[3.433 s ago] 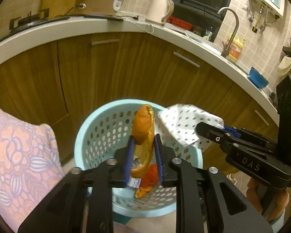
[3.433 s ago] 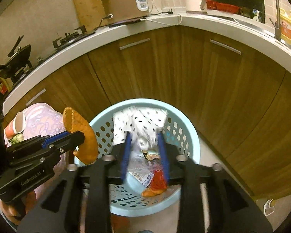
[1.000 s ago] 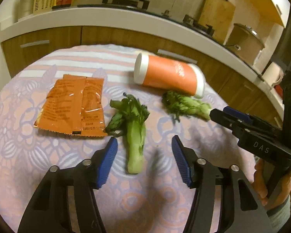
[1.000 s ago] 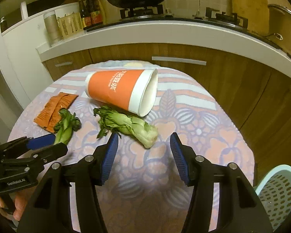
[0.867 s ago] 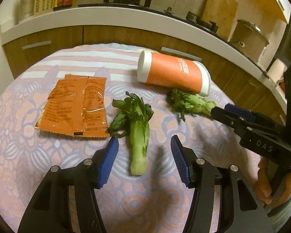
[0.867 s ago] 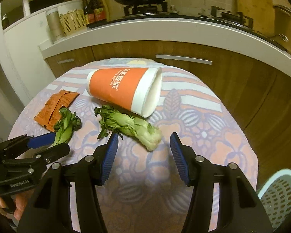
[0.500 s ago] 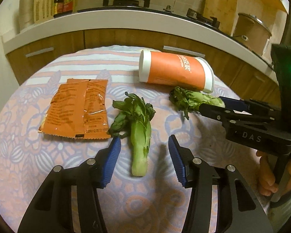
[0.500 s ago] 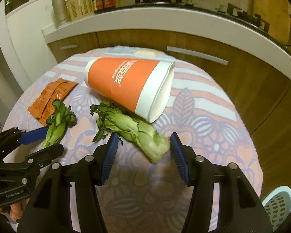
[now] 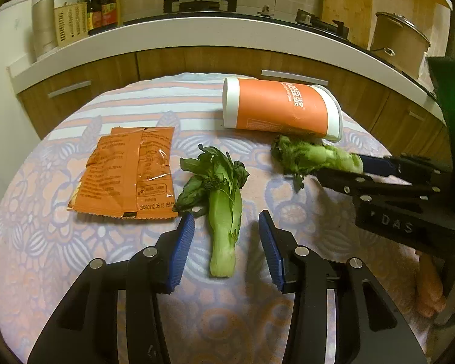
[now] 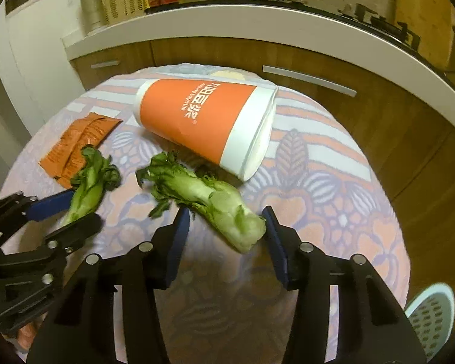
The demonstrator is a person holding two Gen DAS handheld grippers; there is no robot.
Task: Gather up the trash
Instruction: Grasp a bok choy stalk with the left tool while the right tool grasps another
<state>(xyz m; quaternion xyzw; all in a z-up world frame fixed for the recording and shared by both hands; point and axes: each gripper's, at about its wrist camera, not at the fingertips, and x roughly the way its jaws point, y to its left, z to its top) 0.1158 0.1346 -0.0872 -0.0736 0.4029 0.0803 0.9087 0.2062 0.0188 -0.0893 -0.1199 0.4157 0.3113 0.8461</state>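
Green, limp bok choy stalks [image 9: 224, 203] [image 10: 209, 201] lie on the worktop [image 9: 75, 273] between each wide-open, empty hand-held gripper [image 9: 226, 245] [image 10: 224, 239]; light and soft, best pinched at the firm pale stem.

Left gripper [image 9: 224, 236]: I see matt black plastic arms, ribbed blue pads, small shiny metal screws.
Right gripper [image 10: 224, 227]: I see the same matt black plastic with 2 ribbed blue pads.
Tablecloth [image 9: 75, 273]: soft matt cloth, printed pattern, to my eye.
Orange cup [image 9: 276, 106]: smooth paper, slight sheen, white bands at both ends.
Orange packets [image 9: 127, 170]: glossy crinkled foil-like plastic that glints at me.
Left greens [image 9: 221, 200]: I see a waxy stem and limp matt leaves.
Right greens [image 10: 209, 200]: I see a pale moist-looking stem and ragged leaves.
Cabinets [image 10: 364, 115]: smooth brown wood, brushed metal handles.
Counter [image 9: 197, 35]: smooth white.
Basket [image 10: 430, 318]: pale perforated plastic, as I see it.
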